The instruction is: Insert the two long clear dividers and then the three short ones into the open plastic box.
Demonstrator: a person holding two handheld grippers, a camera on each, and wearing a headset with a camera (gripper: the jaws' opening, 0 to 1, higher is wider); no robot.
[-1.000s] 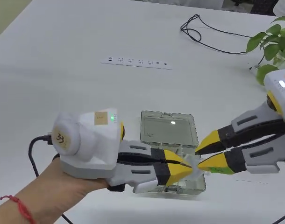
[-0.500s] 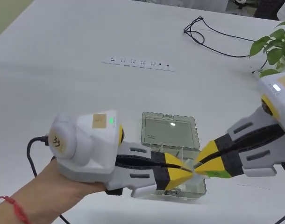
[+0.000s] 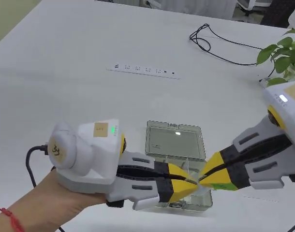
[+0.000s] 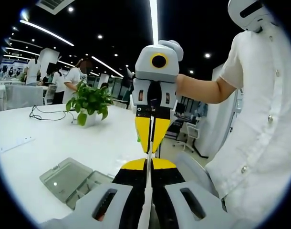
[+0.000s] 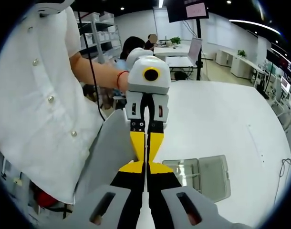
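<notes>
Gripping one clear divider (image 4: 148, 193) from opposite ends, the left gripper (image 3: 190, 181) and the right gripper (image 3: 203, 177) met tip to tip directly above the open plastic box (image 3: 184, 205). Each pair of jaws was pressed together on the thin sheet, whose pale edge ran between them in the left gripper view. Whether this was a long or a short divider could not be told. The box sat on the table below the tips, its hinged lid (image 3: 175, 140) laid flat behind it, and upright partitions seemed to stand in the base, though their number was unclear.

The divider was judged light, stiff and smooth: likely to slip in a loose pinch and to bow or crack under a hard one. A hold near each end, with the lower edge left bare for the slots, appeared best.

The white table (image 3: 89, 43) was plain and matt. A white power strip (image 3: 145, 70) lay well beyond the box, a black cable (image 3: 205, 36) looped near the far edge, and a leafy plant (image 3: 280, 50) stood at the right. The gripper views showed an open office with ceiling lights, desks, shelves and other people in the distance.
</notes>
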